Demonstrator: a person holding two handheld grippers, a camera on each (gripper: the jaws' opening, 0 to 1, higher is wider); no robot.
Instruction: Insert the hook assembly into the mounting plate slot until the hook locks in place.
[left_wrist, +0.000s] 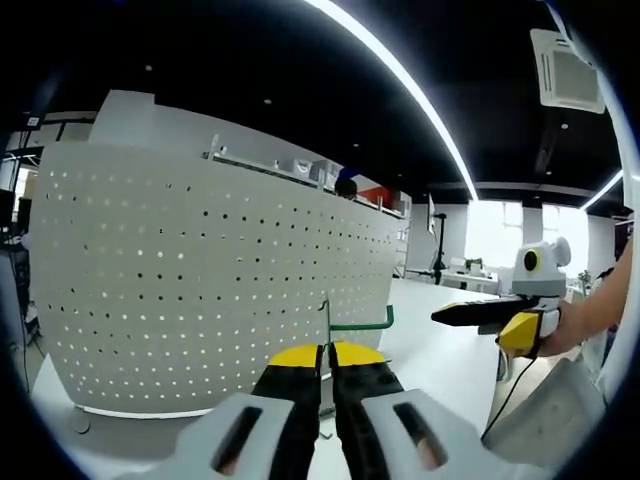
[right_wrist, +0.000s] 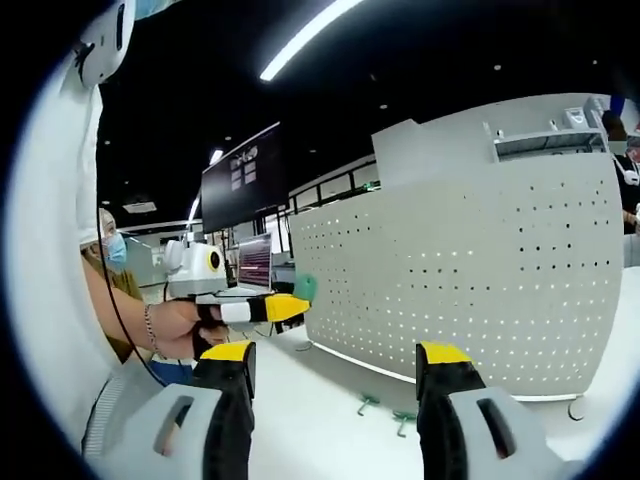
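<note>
The pegboard was white, dotted with even rows of small dark holes. The hook was green. Both grippers had black jaws tipped yellow on pale grey bodies. Two small green hooks lay on the white table.

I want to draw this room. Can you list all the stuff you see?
pegboard: one, white with rows of holes, standing upright on the table
hook: one, green, held out toward the pegboard
loose hooks: two, green, lying on the table by the pegboard's foot
table: one, white
ceiling lights: long white strips
left gripper: yellow-tipped, shut on the hook
right gripper: yellow-tipped, open, empty
</note>
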